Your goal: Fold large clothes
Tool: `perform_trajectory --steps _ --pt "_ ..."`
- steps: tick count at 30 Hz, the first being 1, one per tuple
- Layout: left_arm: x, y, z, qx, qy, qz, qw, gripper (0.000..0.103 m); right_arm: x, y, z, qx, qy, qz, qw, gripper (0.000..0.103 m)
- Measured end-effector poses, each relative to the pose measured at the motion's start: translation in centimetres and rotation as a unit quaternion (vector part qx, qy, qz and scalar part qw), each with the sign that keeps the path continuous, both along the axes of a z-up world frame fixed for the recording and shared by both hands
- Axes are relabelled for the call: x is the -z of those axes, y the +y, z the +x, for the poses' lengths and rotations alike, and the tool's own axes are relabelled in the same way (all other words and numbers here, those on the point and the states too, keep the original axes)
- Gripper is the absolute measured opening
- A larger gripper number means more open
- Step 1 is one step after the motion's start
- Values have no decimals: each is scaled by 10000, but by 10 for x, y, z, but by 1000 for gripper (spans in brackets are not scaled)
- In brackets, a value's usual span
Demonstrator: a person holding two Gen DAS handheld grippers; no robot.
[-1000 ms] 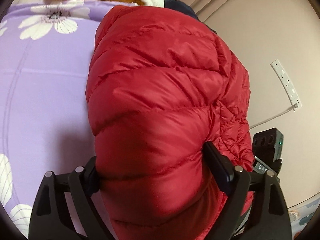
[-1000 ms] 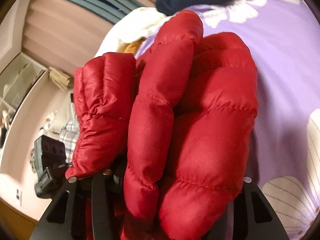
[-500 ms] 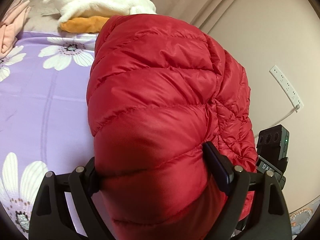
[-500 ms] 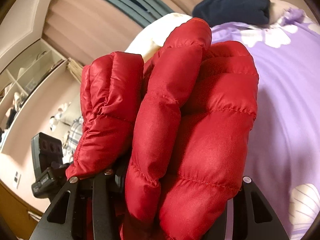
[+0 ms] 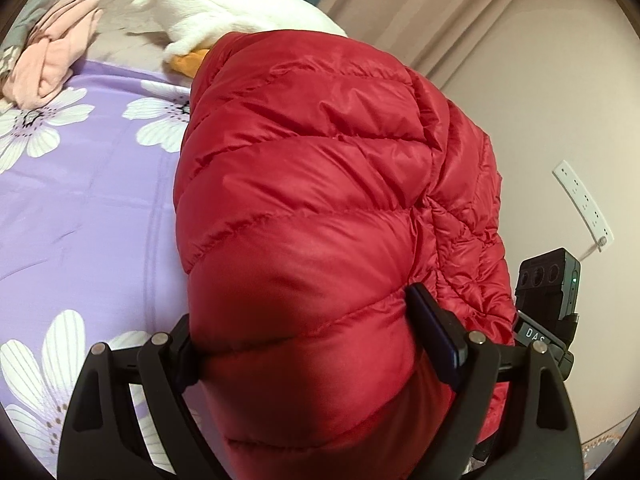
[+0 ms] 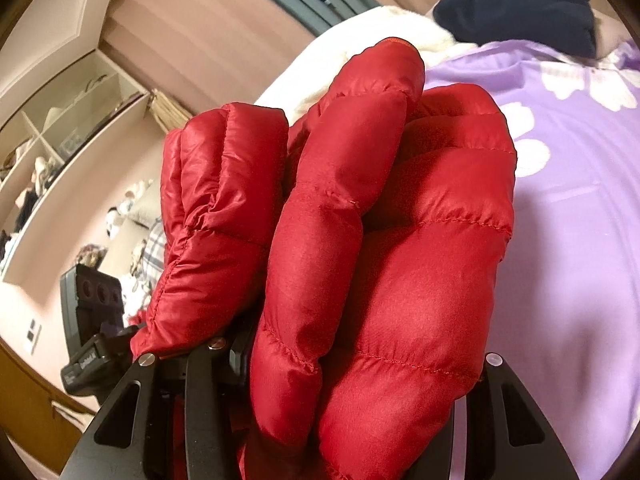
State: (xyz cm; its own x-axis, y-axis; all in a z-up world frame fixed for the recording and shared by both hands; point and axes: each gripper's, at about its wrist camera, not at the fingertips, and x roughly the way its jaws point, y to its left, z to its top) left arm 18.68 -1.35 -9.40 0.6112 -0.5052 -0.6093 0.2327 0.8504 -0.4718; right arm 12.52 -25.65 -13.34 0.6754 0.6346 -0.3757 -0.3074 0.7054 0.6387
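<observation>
A folded red puffer jacket [image 5: 320, 208] bulges up between both grippers, held above a purple flowered bedsheet [image 5: 80, 208]. My left gripper [image 5: 316, 344] is shut on a thick padded fold, its pads pressing into the jacket on both sides. In the right wrist view the same red jacket [image 6: 360, 240] fills the middle as bunched folds. My right gripper [image 6: 352, 364] is shut on them, and the padding hides its fingertips. The other gripper's black camera block [image 6: 90, 292] shows at the left.
A white fleece [image 5: 224, 16] over an orange garment and a pink bundle [image 5: 52, 60] lie at the bed's far end. A dark blue garment [image 6: 516, 12] lies at the far right. A power strip [image 5: 582, 204] hangs on the wall; shelves [image 6: 60, 128] stand left.
Both grippers have risen and tilted up with the jacket still clamped; more of the far bed, the pink bundle and the curtains now show. The grip on the jacket looks unchanged.
</observation>
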Motion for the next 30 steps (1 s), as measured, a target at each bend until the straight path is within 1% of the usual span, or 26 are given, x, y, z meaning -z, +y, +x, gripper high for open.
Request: perform_trajectory --steps 3,12,17,21,24,30 --pt "7 2 4 -94 53 -41 9999 89 -3 10 15 -82 43 -51 9999 51" --pt "25 38 10 -362 220 -91 9991 89 0 35 61 -276 217 -115 9993 51" --pt "29 44 13 -414 275 -141 9987 89 -2 42 76 -331 276 -181 9989 51" --pt "33 45 16 -438 344 -161 9983 89 -1 48 78 -356 330 -210 9986 51" --pt "36 45 17 -447 412 -165 9980 89 3 45 79 -353 399 -225 9983 51" --pt "38 44 19 -454 431 -157 9979 89 -3 51 77 -347 430 -238 9982 51"
